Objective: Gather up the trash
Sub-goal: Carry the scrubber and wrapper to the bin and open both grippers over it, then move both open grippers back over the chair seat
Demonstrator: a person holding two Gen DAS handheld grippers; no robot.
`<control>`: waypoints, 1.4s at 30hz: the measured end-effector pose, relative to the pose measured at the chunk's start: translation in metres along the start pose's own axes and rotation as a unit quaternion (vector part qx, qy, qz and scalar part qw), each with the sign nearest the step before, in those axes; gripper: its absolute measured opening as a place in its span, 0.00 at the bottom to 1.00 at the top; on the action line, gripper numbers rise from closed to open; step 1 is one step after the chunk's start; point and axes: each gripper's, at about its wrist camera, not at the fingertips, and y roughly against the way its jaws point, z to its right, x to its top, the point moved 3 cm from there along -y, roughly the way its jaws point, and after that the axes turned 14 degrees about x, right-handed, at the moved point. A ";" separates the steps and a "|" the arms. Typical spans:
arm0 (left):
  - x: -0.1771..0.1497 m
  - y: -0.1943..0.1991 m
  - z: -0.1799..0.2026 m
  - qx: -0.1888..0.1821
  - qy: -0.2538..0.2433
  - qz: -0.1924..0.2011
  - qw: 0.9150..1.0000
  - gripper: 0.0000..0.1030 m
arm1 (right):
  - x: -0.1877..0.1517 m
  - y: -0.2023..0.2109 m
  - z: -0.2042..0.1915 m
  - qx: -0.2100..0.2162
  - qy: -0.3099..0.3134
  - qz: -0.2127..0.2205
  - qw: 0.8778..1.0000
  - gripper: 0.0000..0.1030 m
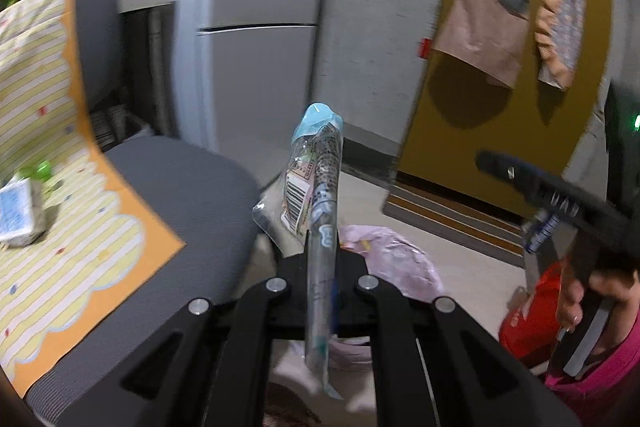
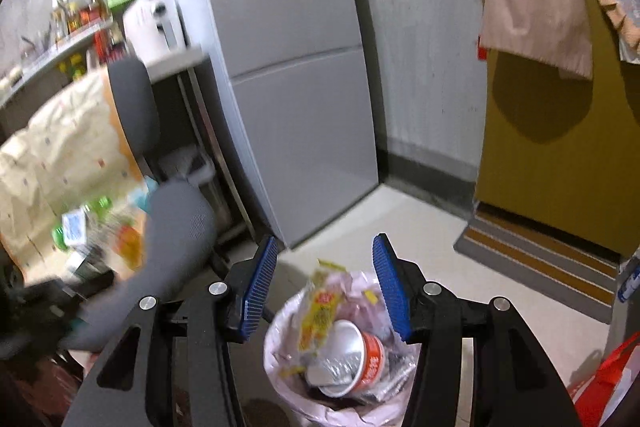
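A crinkly clear plastic wrapper with a pale blue top and a barcode [image 1: 316, 187] stands upright, pinched between my left gripper's [image 1: 322, 259] closed jaws, above the pink-lined trash bin [image 1: 400, 259] beside the grey office chair [image 1: 192, 195]. I judge it featherlight, limp and slippery, best held mid-body. My right gripper [image 2: 324, 291] hangs open and empty over the bin [image 2: 280, 355], which already holds a red-and-white paper cup [image 2: 360, 359].

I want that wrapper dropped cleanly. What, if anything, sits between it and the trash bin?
Nothing visible does. The left gripper holds the wrapper above the pink bag lining the trash bin. The bin's mouth is open, and the right gripper hangs open and empty above it.
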 end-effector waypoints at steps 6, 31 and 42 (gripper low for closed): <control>-0.001 -0.028 0.049 -0.063 -0.044 -0.025 0.997 0.04 | 0.011 0.018 0.012 -0.005 -0.006 0.027 1.000 0.51; -0.008 -0.080 0.069 -0.107 -0.046 -0.084 0.990 0.54 | 0.007 0.016 0.027 -0.021 -0.016 0.019 0.999 0.51; -0.004 -0.001 -0.036 0.044 0.015 -0.014 0.999 0.62 | 0.006 -0.009 -0.044 0.050 0.029 -0.016 0.998 0.51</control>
